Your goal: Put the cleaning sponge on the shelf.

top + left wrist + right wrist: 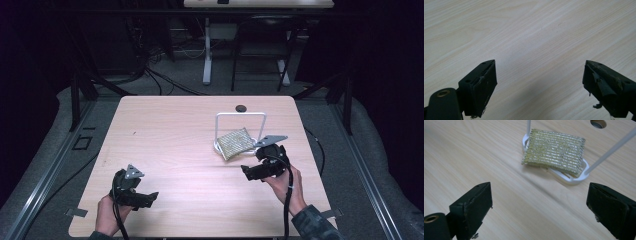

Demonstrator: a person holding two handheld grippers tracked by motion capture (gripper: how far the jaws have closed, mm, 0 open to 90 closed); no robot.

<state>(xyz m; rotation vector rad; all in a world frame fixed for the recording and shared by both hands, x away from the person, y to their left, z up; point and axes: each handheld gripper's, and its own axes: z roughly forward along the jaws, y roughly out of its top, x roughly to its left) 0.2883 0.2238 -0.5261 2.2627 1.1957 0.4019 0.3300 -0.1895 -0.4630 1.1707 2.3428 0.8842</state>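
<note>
A gold-and-silver woven scouring pad (235,142) lies tilted on the flat white base of a thin white wire stand (240,116), right of centre on a pale wood-grain counter (165,145). The right tongs (248,172) sit just near and right of the pad, apart from it, jaws wide with nothing between them; the stand's two slim uprights rise at either side of the pad, and a small dark round grommet hole (241,107) sits at the counter's far edge beyond it. The left tongs (150,197) rest at the near left corner, well apart from the pad, jaws likewise spread and empty over bare wood. The right gripper view brings out the pad's (554,151) ribbed metallic rows and its overhang past the oval base (574,178), which the high view blurs. The left gripper view shows worn black pads (485,86) with frayed threads. The high view alone takes in the dark floor, cables and a second desk's legs (207,50) beyond.
</note>
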